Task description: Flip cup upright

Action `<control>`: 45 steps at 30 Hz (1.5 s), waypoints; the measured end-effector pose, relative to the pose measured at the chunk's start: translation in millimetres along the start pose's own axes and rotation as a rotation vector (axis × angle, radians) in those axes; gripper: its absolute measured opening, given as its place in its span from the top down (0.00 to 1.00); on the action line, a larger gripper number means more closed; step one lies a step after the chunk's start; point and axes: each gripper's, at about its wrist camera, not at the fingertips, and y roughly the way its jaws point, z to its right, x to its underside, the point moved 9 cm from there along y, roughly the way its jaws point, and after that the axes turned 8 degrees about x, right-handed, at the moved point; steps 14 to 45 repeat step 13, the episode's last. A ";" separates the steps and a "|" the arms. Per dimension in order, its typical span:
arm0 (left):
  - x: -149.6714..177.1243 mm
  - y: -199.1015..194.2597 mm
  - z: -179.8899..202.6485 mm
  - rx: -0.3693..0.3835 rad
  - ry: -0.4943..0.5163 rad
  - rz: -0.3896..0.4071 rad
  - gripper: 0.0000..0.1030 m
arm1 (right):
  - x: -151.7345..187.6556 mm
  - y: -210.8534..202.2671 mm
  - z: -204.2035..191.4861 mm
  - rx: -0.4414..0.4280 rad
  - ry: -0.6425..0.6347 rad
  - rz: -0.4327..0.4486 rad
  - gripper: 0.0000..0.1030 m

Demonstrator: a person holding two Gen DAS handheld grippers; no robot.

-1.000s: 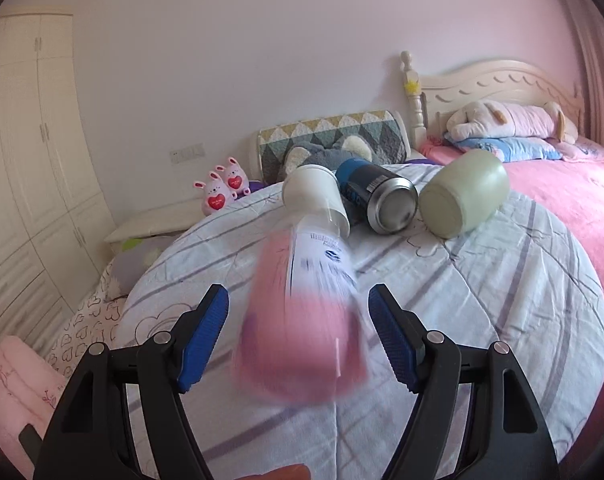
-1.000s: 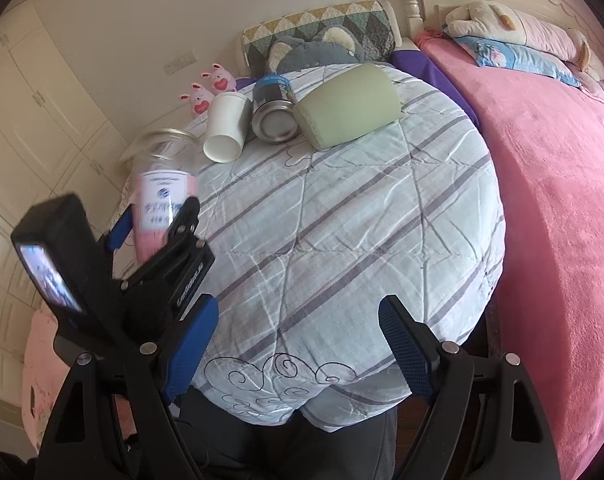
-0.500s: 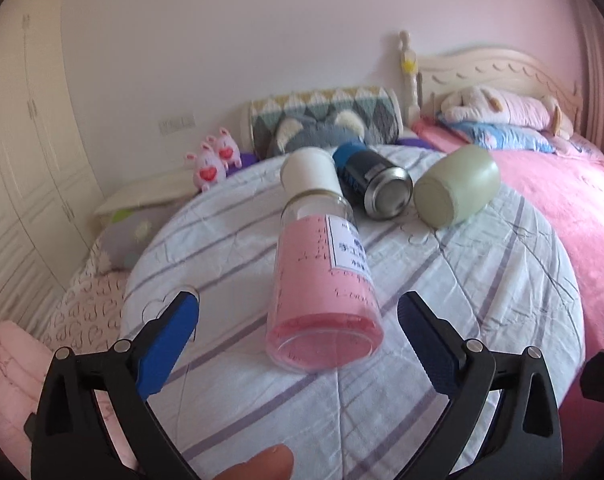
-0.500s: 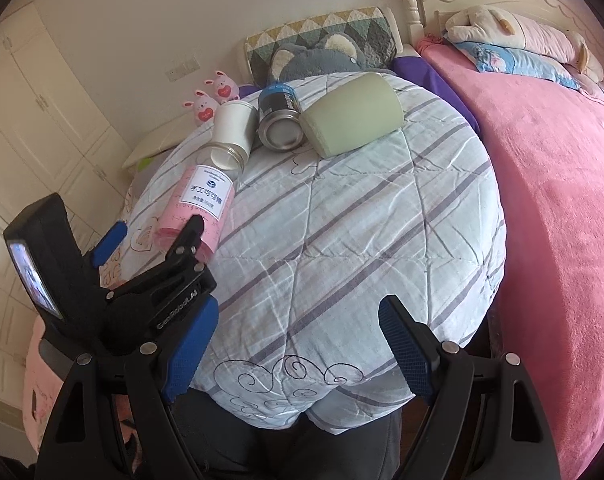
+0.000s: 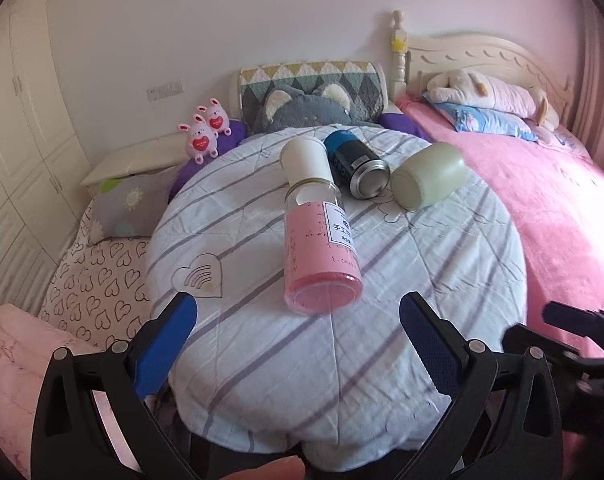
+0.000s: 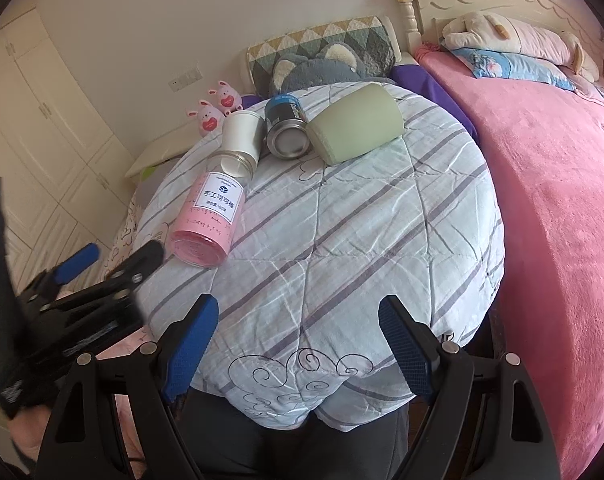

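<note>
Quilt (image 6: pixel 342 208): pink jar's (image 6: pixel 205 220) label faces right view.

Premises: a home bedroom. A bed with a pink blanket (image 5: pixel 542 200) and a carved cream headboard (image 5: pixel 482 52) occupies the right side, with a long plush toy (image 5: pixel 490 92) and a blue pillow (image 5: pixel 490 124) at its head. White panelled wardrobe doors (image 5: pixel 13 128) line the left wall. A round table under a striped quilted cover (image 5: pixel 442 280) stands in the foreground. Behind it are a grey animal cushion (image 5: pixel 310 110), a patchwork bolster (image 5: pixel 310 74) and two pink bunny toys (image 5: pixel 205 128). A wall socket plate (image 5: pixel 165 90) is fitted above.
</note>
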 end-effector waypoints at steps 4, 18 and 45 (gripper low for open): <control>0.0 -18.6 -1.0 0.006 0.002 0.001 0.00 | 2.1 -7.2 -2.5 -0.002 0.003 0.016 0.19; 6.3 -32.6 -8.7 0.002 -0.022 -0.008 0.00 | 9.9 -19.4 -8.2 -0.007 0.000 0.035 0.19; 6.3 -32.6 -8.7 0.002 -0.022 -0.008 0.00 | 9.9 -19.4 -8.2 -0.007 0.000 0.035 0.19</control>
